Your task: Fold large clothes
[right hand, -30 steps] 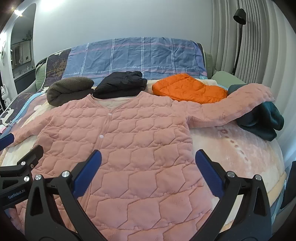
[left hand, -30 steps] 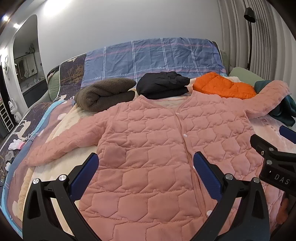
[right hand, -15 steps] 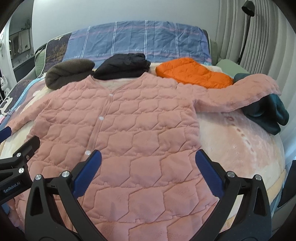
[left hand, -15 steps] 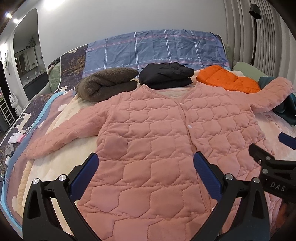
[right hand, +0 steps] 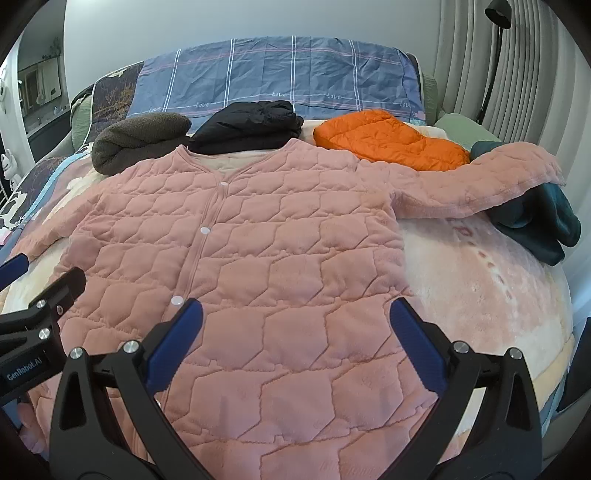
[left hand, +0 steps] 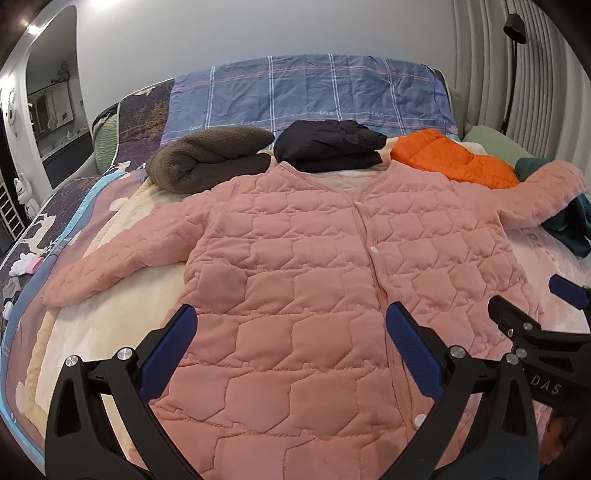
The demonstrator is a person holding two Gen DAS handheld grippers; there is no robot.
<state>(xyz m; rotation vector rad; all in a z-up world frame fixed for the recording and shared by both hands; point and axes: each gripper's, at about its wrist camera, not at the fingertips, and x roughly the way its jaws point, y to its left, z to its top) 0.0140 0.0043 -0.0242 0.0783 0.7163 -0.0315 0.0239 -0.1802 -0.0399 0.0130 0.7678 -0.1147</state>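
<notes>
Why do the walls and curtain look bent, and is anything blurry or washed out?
Left wrist view: the fisheye lens bows the curtain and darkens the corners; a ceiling light glares at top left; the pink jacket is sharp. Right wrist view: same curving, softer even light, the orange jacket crisp, and the right gripper close and looming, open.

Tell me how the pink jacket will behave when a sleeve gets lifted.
The pink jacket is probably floppy: its right sleeve already sags over the teal garment. The quilted, plush cloth looks thick, so folds will likely be bulky and springy. It looks unlikely to slip from the pads.
</notes>
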